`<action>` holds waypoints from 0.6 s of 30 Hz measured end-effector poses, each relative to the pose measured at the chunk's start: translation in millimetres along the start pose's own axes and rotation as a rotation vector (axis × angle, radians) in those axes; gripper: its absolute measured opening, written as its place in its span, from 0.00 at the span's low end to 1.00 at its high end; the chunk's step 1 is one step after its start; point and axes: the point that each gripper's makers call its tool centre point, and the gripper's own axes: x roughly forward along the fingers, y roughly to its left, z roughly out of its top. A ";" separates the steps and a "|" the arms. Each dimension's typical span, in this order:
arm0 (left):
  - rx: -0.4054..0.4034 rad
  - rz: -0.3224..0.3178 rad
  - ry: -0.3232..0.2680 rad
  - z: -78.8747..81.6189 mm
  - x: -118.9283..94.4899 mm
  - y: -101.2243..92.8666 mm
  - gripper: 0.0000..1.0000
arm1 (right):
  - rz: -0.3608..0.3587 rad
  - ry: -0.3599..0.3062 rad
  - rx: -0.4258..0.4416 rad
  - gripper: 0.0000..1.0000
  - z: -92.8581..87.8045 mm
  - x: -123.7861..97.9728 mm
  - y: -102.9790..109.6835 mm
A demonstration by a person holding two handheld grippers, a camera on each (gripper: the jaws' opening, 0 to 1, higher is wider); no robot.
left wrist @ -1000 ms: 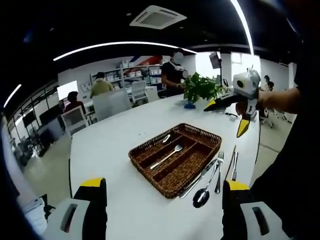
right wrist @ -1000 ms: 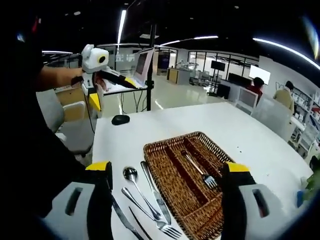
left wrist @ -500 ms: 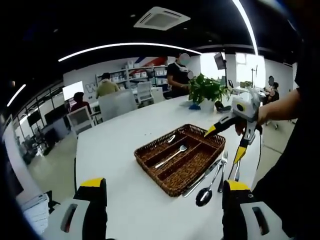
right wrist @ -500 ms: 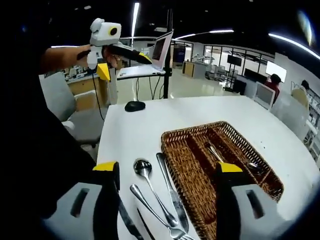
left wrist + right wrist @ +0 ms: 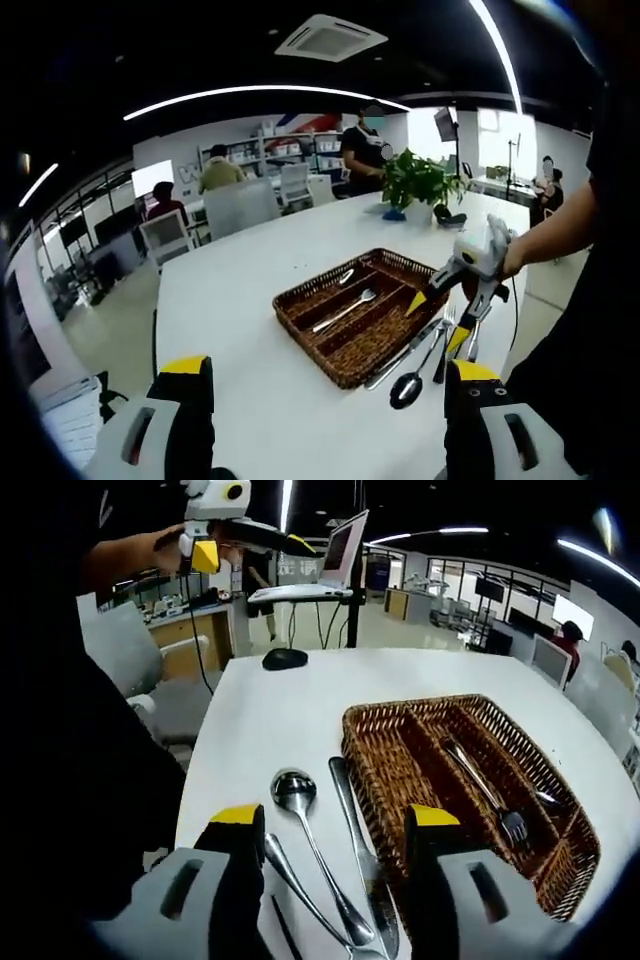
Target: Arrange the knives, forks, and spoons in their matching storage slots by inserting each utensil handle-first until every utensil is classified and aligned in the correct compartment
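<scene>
A wicker cutlery tray (image 5: 400,780) is being sorted on a white table (image 5: 240,300), with a fork (image 5: 488,795) already lying in one of its compartments. The right gripper (image 5: 330,825) is being held low over the loose spoon (image 5: 300,805) and table knife (image 5: 355,825) just beside the tray, its jaws parted wide and gripping nothing, apparently so that a utensil can be picked up next. More cutlery is lying beneath it, partly hidden. The left gripper (image 5: 325,375) is being kept well back, jaws spread and empty, probably to leave the working area clear.
</scene>
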 end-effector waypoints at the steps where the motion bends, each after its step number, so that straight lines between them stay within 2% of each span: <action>1: -0.002 0.002 0.000 -0.5 -0.3 0.9 1.00 | 0.003 0.009 0.001 0.50 -3.5 2.3 0.9; 3: -0.007 0.005 0.000 -2.3 -1.0 2.0 1.00 | 0.008 0.028 -0.028 0.42 -10.0 6.9 1.6; 6: -0.007 0.006 0.009 -6.0 -0.9 0.8 1.00 | 0.023 0.055 -0.003 0.43 -19.5 14.6 3.5; 7: -0.006 0.007 0.014 -9.3 -1.2 1.8 1.00 | 0.029 0.066 -0.040 0.42 -21.1 16.5 5.1; 12: -0.012 0.010 0.020 -15.3 -3.9 3.5 1.00 | 0.060 0.071 -0.034 0.35 -25.7 25.6 8.1; 15: -0.015 0.015 0.024 -17.2 -5.5 4.3 1.00 | 0.085 0.070 -0.069 0.24 -27.6 29.6 10.1; 18: -0.014 0.013 0.029 -18.1 -6.0 4.5 1.00 | 0.122 0.067 -0.062 0.23 -30.3 35.2 12.0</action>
